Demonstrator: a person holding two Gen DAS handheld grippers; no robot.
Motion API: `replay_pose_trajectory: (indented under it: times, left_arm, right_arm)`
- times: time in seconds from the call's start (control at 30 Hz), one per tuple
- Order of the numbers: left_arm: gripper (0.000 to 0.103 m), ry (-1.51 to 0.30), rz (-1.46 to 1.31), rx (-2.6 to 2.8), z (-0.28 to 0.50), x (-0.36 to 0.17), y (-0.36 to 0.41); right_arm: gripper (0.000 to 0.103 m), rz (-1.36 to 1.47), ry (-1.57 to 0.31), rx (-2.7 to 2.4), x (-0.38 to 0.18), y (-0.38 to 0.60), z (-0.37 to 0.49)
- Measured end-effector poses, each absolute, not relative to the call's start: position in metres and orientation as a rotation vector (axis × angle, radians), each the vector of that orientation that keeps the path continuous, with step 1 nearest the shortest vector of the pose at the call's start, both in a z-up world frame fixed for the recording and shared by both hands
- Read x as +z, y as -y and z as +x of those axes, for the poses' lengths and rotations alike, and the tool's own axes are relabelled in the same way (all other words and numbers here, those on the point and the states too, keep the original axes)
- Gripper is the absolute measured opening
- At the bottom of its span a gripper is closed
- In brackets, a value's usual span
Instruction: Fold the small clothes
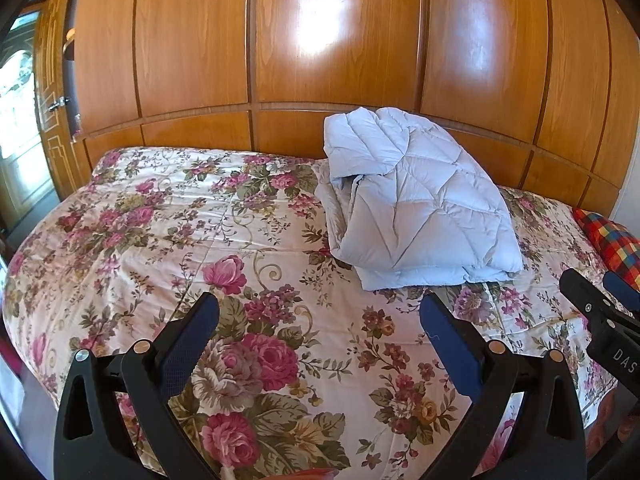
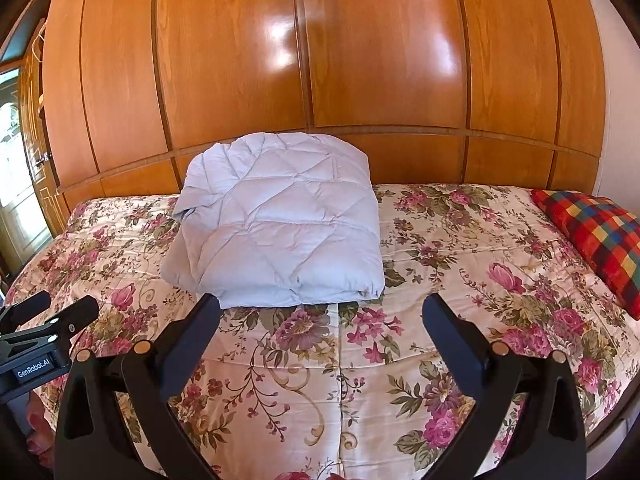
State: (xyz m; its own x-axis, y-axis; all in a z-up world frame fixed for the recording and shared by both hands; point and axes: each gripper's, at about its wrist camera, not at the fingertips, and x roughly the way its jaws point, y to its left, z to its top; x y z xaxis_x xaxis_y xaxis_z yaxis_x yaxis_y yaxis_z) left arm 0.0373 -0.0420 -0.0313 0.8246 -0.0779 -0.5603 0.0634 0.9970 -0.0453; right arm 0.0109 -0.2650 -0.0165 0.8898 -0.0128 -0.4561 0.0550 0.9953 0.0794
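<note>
A folded pale blue quilted comforter (image 1: 416, 204) (image 2: 276, 224) lies on the bed against the wooden headboard. My left gripper (image 1: 318, 312) hovers open above the floral bedspread (image 1: 160, 232), short of the comforter, with nothing between its fingers. My right gripper (image 2: 320, 312) is also open and empty, its left fingertip close to the comforter's near edge. The right gripper (image 1: 600, 304) shows at the right edge of the left wrist view. The left gripper (image 2: 56, 316) shows at the left edge of the right wrist view. No small garment is in view.
The floral bedspread (image 2: 460, 264) covers the whole bed. A checked red, yellow and blue pillow (image 2: 596, 240) (image 1: 612, 244) lies at the right side. A glossy wooden panelled headboard wall (image 1: 320, 60) rises behind. A wooden door (image 1: 52, 120) stands at far left.
</note>
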Motion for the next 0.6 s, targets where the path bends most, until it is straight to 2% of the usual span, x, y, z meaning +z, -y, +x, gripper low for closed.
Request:
replay_pose_trajectory:
  times: [0.6]
  left_arm:
    - [0.099,-0.589,-0.018,-0.069,0.0377,-0.0319,0.0433]
  right_arm:
    - [0.101,0.101,-0.478,-0.030,-0.0173,0.2644,0.0120]
